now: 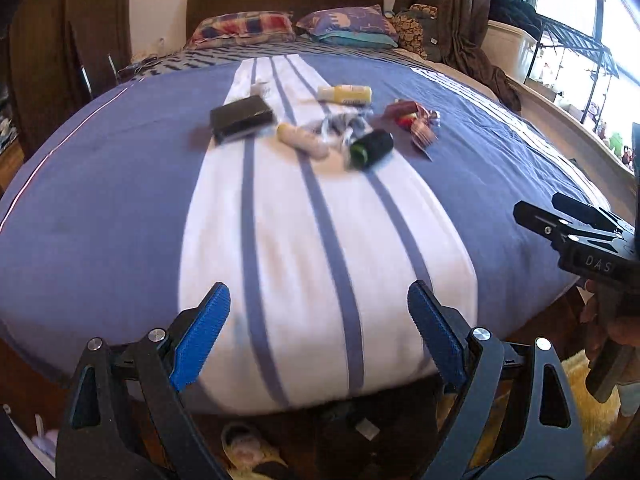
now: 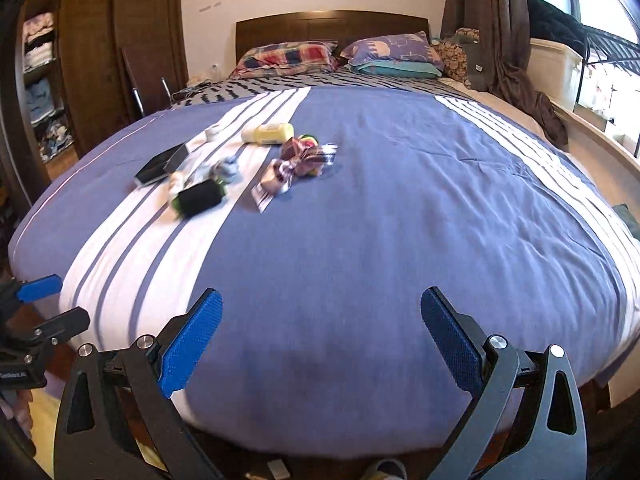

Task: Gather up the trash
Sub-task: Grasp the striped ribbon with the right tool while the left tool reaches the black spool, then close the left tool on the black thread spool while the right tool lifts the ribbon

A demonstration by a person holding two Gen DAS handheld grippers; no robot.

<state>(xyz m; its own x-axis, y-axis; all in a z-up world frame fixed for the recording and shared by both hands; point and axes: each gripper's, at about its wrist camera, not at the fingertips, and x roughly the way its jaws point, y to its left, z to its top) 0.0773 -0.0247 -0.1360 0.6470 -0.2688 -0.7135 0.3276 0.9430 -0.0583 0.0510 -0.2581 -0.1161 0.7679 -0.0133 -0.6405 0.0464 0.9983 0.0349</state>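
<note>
The left gripper (image 1: 320, 320) hangs over the near edge of the bed (image 1: 120, 200), its blue pads wide apart and holding nothing. The right gripper (image 2: 322, 328) is just the same: spread open and empty, over the near blue part of the cover.

The trash lies in a loose cluster far up the bed, well apart from both grippers. From the left wrist view it sits straight ahead, on and beside the white striped band. A black box (image 1: 241, 118) is at the left of the group. A yellow bottle (image 1: 345, 93) lies on its side at the far end. A pale tube (image 1: 301, 141) and a dark cylinder with a green end (image 1: 371, 149) lie nearest, with a crumpled clear wrapper (image 1: 340, 126) between them. A red and striped wrapper (image 1: 414, 122) lies at the right, on the blue cloth.

Two pillows (image 2: 340, 56) rest at the headboard.
</note>
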